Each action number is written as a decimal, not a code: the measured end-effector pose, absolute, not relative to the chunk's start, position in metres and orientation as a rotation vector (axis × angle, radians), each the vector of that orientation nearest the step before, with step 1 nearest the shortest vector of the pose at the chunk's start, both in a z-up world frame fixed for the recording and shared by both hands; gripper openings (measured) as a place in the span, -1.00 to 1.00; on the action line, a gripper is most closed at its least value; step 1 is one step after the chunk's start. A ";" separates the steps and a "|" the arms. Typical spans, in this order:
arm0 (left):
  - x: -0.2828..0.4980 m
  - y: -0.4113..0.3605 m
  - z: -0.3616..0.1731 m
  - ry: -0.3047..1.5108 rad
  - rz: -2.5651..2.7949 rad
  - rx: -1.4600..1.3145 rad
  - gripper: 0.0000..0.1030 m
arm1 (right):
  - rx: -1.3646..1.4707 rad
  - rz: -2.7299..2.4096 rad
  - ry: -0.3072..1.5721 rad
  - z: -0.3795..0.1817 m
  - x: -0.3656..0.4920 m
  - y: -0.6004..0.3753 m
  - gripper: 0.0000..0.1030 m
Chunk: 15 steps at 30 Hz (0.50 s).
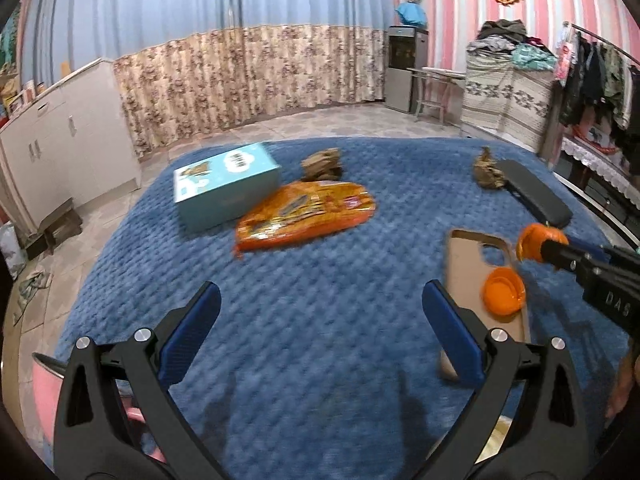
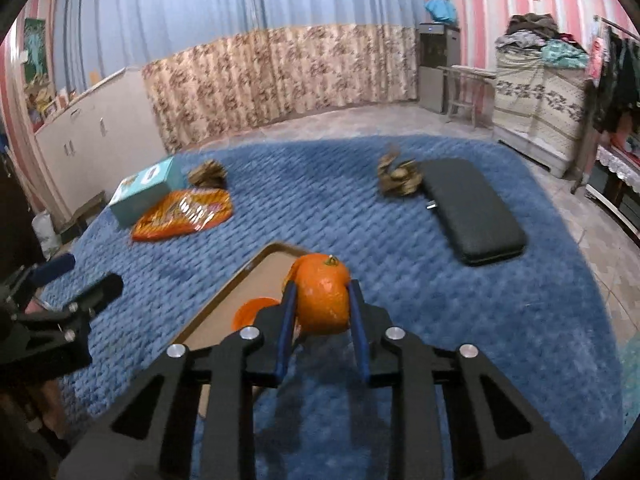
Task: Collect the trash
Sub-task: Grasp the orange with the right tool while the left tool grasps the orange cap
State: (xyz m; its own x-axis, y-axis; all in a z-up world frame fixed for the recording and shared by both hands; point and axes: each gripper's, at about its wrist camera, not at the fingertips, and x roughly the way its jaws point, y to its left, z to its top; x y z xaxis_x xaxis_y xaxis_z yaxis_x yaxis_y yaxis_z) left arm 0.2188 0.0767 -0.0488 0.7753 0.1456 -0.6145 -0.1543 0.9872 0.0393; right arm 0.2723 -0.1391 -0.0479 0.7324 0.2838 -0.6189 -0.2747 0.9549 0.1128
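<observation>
Two pieces of orange peel here — one domed piece pinched between the blue pads of the right gripper, lifted above the quilted blue bedspread, and one cup-shaped piece lying on the tan phone case, at about four o'clock in the left wrist view. The left gripper hangs with its jaws spread wide, nothing between them. Two brown crumpled paper wads: one touching the black padded case at one o'clock, the other at eleven o'clock behind one shiny orange snack wrapper — beside one light-blue cardboard box.
</observation>
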 end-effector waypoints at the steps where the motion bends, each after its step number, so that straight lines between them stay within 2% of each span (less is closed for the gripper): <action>1: 0.220 0.071 -0.048 0.664 0.151 -0.006 0.89 | 0.016 0.293 0.675 -0.045 0.272 -0.145 -0.50; 8: 0.236 0.023 -0.046 0.685 0.012 0.013 0.89 | 0.071 0.202 0.633 -0.029 0.271 -0.191 -0.50; 9: 0.239 0.016 -0.048 0.697 -0.001 0.030 0.85 | 0.080 0.192 0.627 -0.026 0.270 -0.199 -0.50; 13: 0.254 -0.008 -0.063 0.794 -0.055 0.102 0.40 | 0.108 0.161 0.614 -0.021 0.269 -0.221 -0.50; 15: 0.259 -0.013 -0.071 0.840 -0.074 0.094 0.37 | 0.126 0.151 0.609 -0.020 0.270 -0.231 -0.50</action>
